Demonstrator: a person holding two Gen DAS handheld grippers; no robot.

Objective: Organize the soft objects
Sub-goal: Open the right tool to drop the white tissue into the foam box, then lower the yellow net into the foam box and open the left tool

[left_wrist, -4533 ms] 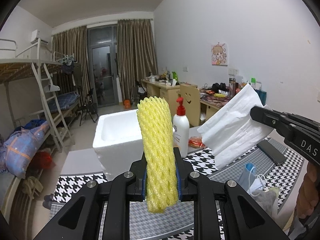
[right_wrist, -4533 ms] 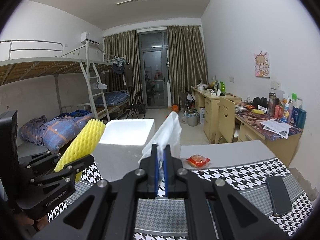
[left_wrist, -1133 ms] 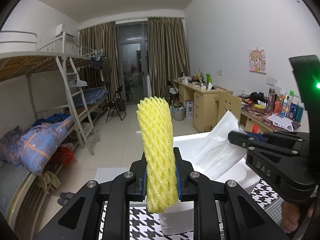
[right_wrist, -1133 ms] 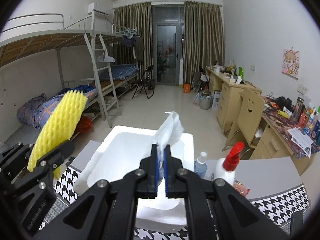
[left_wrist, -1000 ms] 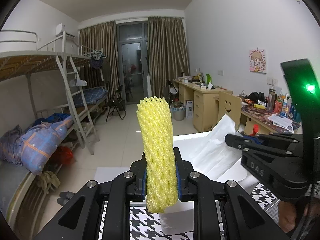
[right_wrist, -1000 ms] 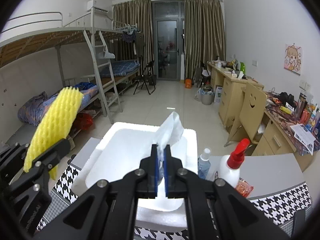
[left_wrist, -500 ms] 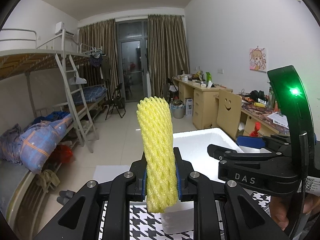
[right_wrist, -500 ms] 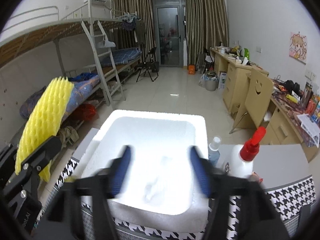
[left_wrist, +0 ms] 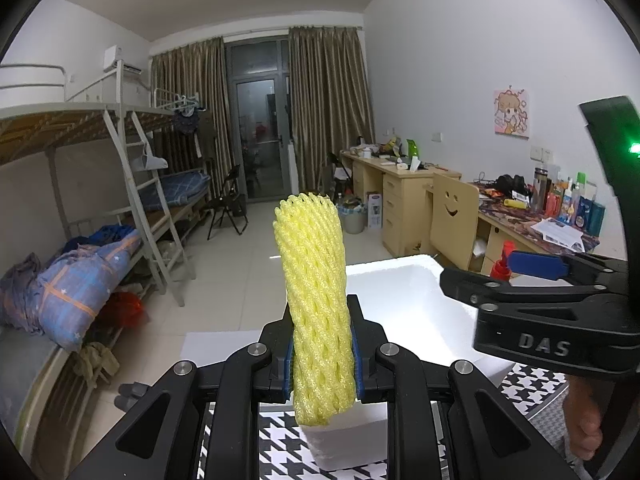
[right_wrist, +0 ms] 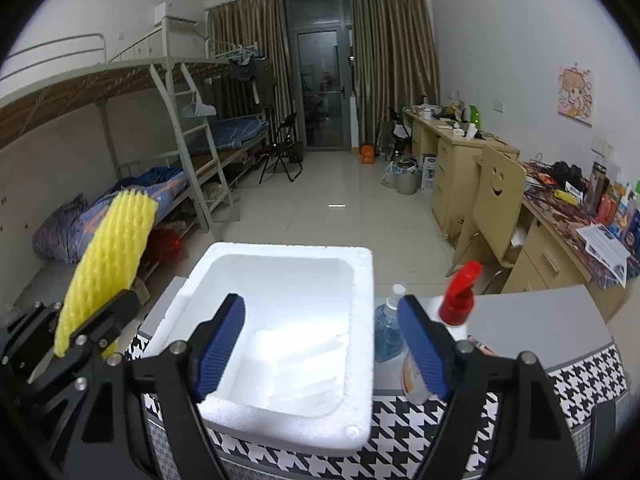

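While the left gripper (left_wrist: 322, 364) keeps its fingers pinched on the yellow foam net sleeve (left_wrist: 314, 300), which stands upright between the pads, the right gripper (right_wrist: 320, 346) has just let go. Its blue-padded fingers (right_wrist: 218, 348) are spreading wider and nothing sits between them now. A second ago they were pressed flat on a white tissue pack; that pack (right_wrist: 296, 364) now lies on the bottom of the white foam box (right_wrist: 362, 320), directly below the spread fingers. So one soft item looks delivered, and the right hand appears free to draw back. By the look of it, the yellow sleeve is next for the box, since it hangs just off the box's left side in the right wrist view. Beside the box on the houndstooth surface (right_wrist: 404, 436) stand a blue-liquid bottle (right_wrist: 386, 332) and a red-topped pump bottle (right_wrist: 452, 312). Farther off lie the tiled floor, a bunk bed (right_wrist: 120, 92) and wooden desks (right_wrist: 460, 152) along the wall.
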